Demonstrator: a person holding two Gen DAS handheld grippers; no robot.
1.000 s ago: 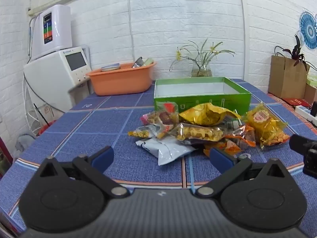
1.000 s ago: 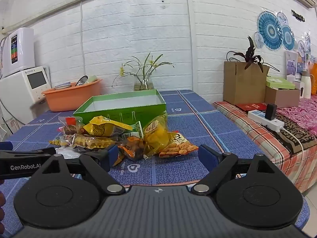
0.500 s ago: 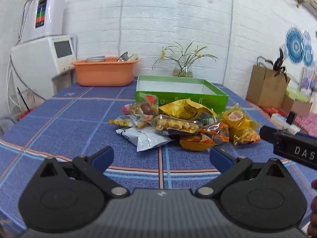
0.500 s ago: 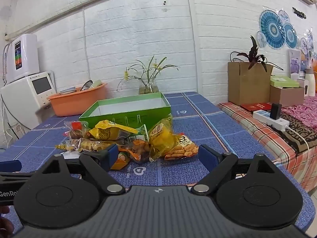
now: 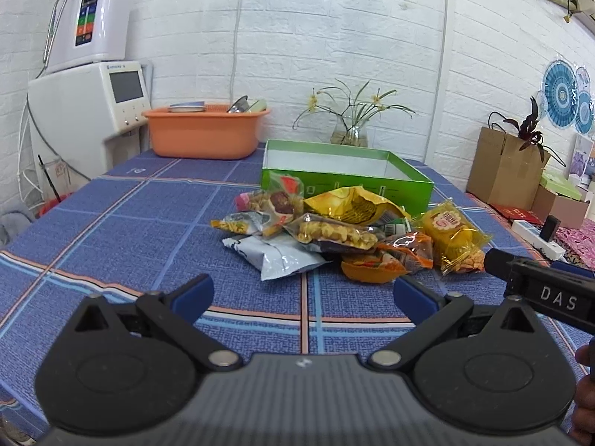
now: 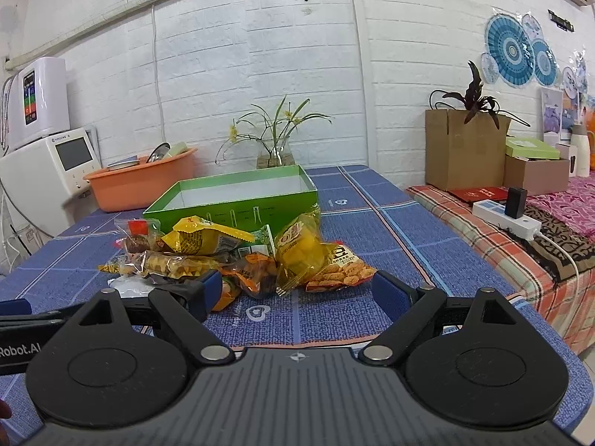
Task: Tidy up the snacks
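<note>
I hold my left tongs [image 5: 303, 293] and right tongs [image 6: 293, 290] spread wide, grasping nothing, just short of the snack pile [image 5: 346, 230] lying on the tabletop [image 5: 148, 223] before the green box [image 5: 346, 182].

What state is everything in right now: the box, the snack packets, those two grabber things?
green box: open, no lid on it, looks empty inside.
snack packets: sealed, heaped on the cloth in front of the box, none inside it.
left hand-held gripper: open, holding nothing.
right hand-held gripper: open, holding nothing.
orange basin: upright, holding dishes.
</note>
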